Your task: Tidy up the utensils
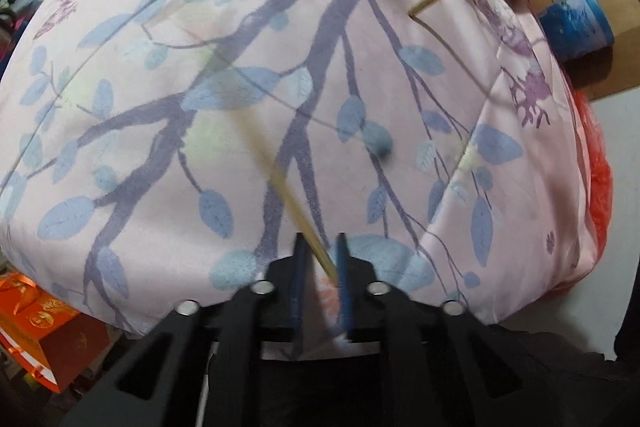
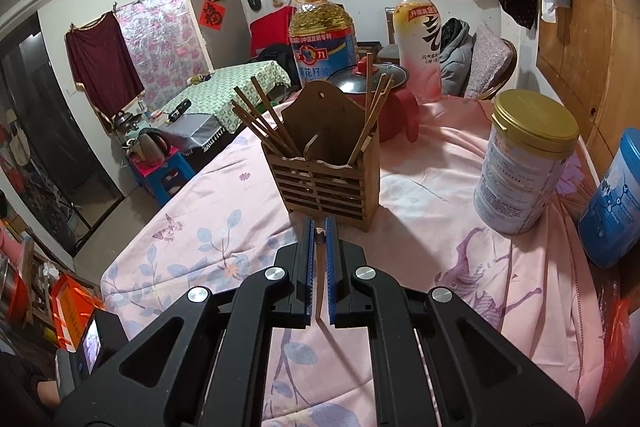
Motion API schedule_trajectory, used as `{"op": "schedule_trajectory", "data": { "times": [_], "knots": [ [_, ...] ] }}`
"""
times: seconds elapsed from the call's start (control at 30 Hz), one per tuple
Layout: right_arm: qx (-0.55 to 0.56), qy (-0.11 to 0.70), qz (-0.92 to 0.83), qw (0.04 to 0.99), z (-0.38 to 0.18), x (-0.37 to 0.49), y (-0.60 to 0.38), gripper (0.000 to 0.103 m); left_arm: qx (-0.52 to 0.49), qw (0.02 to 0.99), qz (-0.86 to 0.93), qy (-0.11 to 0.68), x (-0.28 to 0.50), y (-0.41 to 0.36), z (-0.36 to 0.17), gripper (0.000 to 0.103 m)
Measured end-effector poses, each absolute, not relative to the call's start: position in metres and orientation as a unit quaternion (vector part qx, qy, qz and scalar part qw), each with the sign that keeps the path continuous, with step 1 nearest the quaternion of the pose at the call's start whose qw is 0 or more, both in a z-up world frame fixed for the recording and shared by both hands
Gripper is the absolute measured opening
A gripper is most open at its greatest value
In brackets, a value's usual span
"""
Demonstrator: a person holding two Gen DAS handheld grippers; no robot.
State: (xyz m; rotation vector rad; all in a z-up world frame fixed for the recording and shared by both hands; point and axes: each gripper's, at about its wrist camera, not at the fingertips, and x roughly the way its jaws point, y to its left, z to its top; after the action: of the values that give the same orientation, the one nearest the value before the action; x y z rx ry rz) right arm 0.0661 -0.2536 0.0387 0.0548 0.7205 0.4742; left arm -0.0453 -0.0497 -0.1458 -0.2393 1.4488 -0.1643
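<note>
Both tongs clamp chopsticks: left tongs (image 1: 320,259), right tongs (image 2: 319,227); only right view shows holder (image 2: 324,179).

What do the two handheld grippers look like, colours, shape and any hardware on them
Both match. The left gripper and right gripper have matte black plastic bodies with angular linkage arms and triangular cut-outs. Round silver pivot bolts sit at the joints. The fingers are narrow, lined with blue ribbed pads. No cables, markings or sleeves are visible.
</note>
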Motion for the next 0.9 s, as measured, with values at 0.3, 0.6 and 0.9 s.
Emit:
{"op": "schedule_trajectory", "data": {
  "times": [0.3,0.6,0.9],
  "knots": [
    [0.038,0.349,0.232,0.907,0.035,0.068,-0.259,0.007,-0.090,0.777,-0.040,0.622,-0.032,-0.025,-0.098,0.005],
    [0.052,0.343,0.230,0.909,0.038,0.075,-0.261,0.007,-0.062,0.835,-0.004,0.547,0.006,0.008,-0.007,0.005],
    [0.060,0.320,0.202,0.924,0.060,0.080,-0.264,0.007,-0.002,0.856,-0.061,0.514,0.059,-0.005,0.058,0.005]
  ]
}}
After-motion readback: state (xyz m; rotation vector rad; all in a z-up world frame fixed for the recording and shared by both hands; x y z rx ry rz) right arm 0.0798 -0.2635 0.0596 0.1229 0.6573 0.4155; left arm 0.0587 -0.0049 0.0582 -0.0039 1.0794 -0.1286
